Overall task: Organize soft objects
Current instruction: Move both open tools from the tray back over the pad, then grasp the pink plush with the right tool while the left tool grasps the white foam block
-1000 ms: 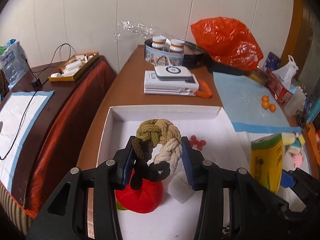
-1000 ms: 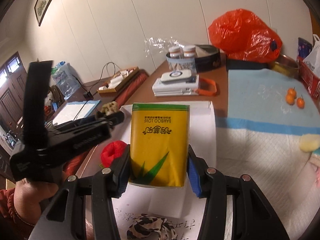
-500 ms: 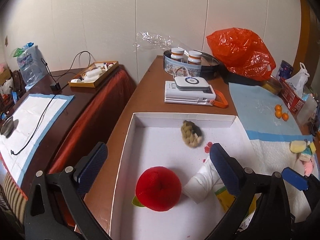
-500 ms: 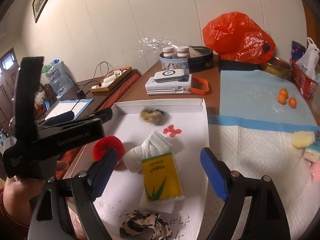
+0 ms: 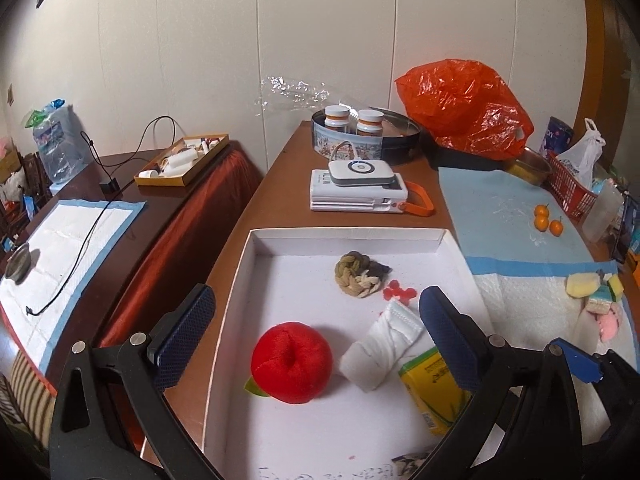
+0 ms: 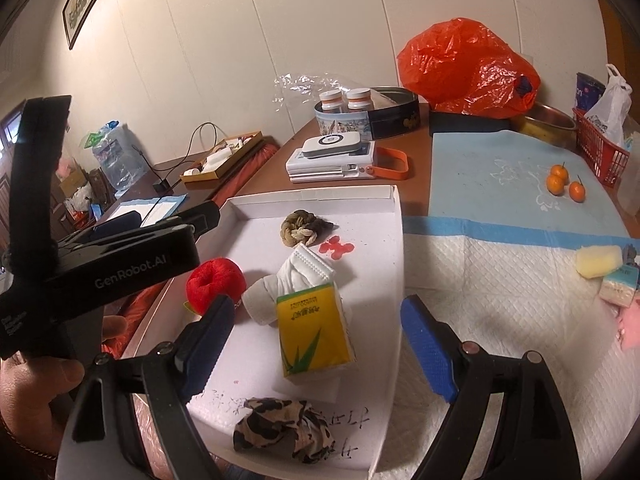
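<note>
A white tray (image 5: 352, 236) (image 6: 394, 240) holds a braided rope knot (image 5: 360, 274) (image 6: 302, 228), a red plush apple (image 5: 292, 362) (image 6: 214, 284), a folded white mask (image 5: 380, 346) (image 6: 296, 276), a yellow tissue pack (image 5: 434, 384) (image 6: 314, 330) and a camouflage cloth (image 6: 284, 430). My left gripper (image 5: 316, 332) is open and empty above the tray's near part. My right gripper (image 6: 318, 340) is open and empty above the tissue pack. A yellow sponge (image 5: 582, 284) (image 6: 600, 261), a small pale block (image 6: 618, 289) and a pink soft item (image 5: 610, 326) lie on the white quilted pad to the right.
Behind the tray are a white device stack with an orange handle (image 5: 360, 190) (image 6: 336, 160), a tin with two bottles (image 5: 356, 136), an orange plastic bag (image 5: 464, 108) (image 6: 468, 68), three small oranges (image 5: 546, 220) (image 6: 564, 184) and a red basket (image 6: 600, 152). A second table stands left (image 5: 120, 184).
Both grippers opened: the left let go of the rope knot, which now lies at the tray's far end; the right let go of the tissue pack, now lying in the tray. Both pulled back.
</note>
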Tool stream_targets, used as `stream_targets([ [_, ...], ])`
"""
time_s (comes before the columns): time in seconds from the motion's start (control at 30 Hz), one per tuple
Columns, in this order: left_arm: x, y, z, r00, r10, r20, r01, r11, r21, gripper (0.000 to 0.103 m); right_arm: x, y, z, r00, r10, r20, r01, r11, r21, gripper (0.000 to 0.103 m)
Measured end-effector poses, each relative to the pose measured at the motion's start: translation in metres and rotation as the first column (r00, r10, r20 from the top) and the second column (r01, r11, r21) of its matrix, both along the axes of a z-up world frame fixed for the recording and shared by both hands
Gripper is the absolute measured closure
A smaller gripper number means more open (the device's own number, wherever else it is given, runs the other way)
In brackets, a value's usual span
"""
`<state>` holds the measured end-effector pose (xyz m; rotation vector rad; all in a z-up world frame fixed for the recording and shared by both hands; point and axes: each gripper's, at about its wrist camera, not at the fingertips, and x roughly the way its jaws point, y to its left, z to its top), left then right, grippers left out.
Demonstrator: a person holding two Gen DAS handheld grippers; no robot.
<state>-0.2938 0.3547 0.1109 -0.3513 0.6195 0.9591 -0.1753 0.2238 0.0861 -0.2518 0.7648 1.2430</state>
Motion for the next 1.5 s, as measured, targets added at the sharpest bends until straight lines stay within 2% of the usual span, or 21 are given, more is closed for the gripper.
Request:
stream_targets([
  [0.17,0.012,-0.016,0.006,0.999,-0.033,0.023,0.033,0.999,0.004,0.0,0.008,-0.01,0.0,1.0,-0.014,-0.001,0.014,1.0,0.004,0.018],
  [0.53,0.067,-0.051,-0.005,0.993,-0.119,-0.011,0.119,0.992,-0.03,0.0,0.055,-0.045,-0.005,0.994,-0.099,-0.035,0.099,0.995,0.005,0.018],
  [0.8,0.115,-0.081,-0.024,0.98,-0.198,-0.017,0.195,0.974,-0.118,0.0,0.115,-0.085,-0.012,0.969,-0.23,-0.089,0.231,0.973,0.002,0.018],
  [1.0,0.156,-0.109,-0.048,0.961,-0.275,0.024,0.273,0.936,-0.22,0.0,0.16,-0.127,-0.02,0.939,-0.326,-0.111,0.327,0.945,-0.005,0.018],
  [1.17,0.194,-0.142,-0.069,0.931,-0.366,0.012,0.358,0.905,-0.23,0.0,0.194,-0.161,-0.031,0.921,-0.374,-0.108,0.373,0.927,-0.03,0.018],
  [1.3,0.215,-0.164,-0.083,0.888,-0.454,0.076,0.456,0.845,-0.28,0.0,0.226,-0.191,-0.042,0.898,-0.429,-0.1,0.428,0.903,-0.039,0.018],
  [1.33,0.222,-0.17,-0.087,0.882,-0.467,0.061,0.464,0.84,-0.282,0.0,0.233,-0.196,-0.045,0.894,-0.437,-0.101,0.435,0.899,-0.043,0.018],
  [1.4,0.233,-0.178,-0.092,0.88,-0.474,0.015,0.461,0.846,-0.268,0.0,0.246,-0.204,-0.051,0.889,-0.447,-0.103,0.444,0.895,-0.054,0.018],
  [1.5,0.245,-0.186,-0.098,0.873,-0.487,-0.021,0.466,0.847,-0.254,0.0,0.262,-0.212,-0.063,0.907,-0.413,-0.08,0.409,0.91,-0.064,0.018],
])
